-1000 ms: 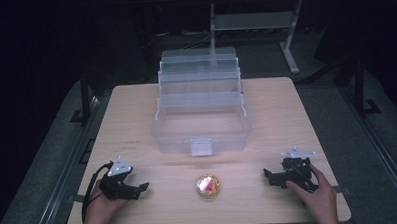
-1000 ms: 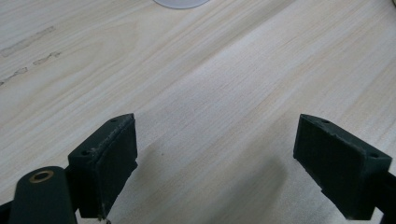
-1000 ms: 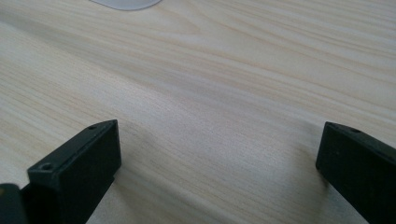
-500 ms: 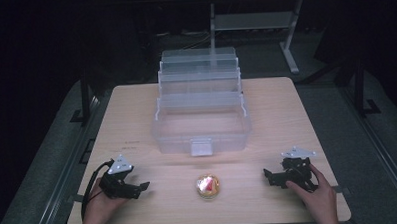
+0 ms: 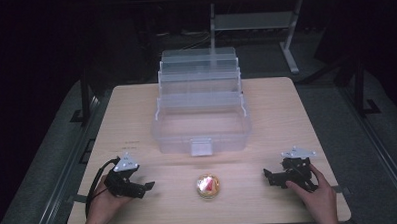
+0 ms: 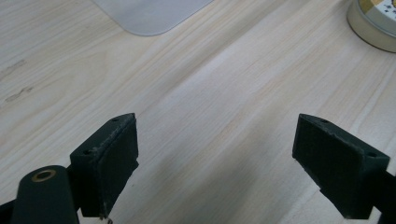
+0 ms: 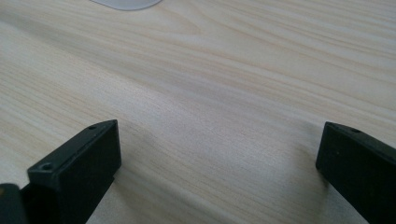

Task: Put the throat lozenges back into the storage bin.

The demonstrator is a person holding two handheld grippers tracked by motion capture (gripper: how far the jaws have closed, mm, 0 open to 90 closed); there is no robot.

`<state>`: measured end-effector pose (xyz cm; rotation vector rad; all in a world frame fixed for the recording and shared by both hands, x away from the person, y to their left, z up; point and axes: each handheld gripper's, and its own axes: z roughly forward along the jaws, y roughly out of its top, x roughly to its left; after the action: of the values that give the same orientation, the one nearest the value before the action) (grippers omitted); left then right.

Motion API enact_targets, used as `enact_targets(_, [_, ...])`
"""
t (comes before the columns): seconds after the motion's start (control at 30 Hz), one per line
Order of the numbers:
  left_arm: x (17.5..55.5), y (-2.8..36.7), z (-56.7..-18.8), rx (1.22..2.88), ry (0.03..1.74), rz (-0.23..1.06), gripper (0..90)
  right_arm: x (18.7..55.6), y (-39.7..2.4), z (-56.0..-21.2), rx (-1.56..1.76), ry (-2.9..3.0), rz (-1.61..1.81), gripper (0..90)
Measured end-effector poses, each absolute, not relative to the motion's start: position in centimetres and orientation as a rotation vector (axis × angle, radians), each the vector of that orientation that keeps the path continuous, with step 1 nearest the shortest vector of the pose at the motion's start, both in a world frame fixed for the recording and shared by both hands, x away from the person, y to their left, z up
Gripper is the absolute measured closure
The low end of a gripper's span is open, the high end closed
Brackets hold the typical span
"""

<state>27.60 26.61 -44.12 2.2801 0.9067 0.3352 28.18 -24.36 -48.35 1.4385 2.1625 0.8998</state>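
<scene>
Now, both grippers rest near the table's (image 5: 136, 109) front edge, jaws spread.

Between left gripper (image 5: 148, 185) and right gripper (image 5: 267, 175) the small round tin (image 5: 208, 185) sits on bare wood; the clear tiered box (image 5: 201, 119) stands behind it, mid-table, well apart from both.

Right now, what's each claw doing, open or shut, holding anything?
Left claw: open, holding nothing.
Right claw: open, holding nothing.
</scene>
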Motion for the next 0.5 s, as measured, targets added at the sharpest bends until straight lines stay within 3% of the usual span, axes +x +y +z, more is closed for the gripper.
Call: enact_targets(0.5, [28.0, 24.7, -43.6, 2.313, 0.874, 0.296, 13.7, 28.2, -24.4, -48.3, 1.439, 2.162, 0.9, 0.0])
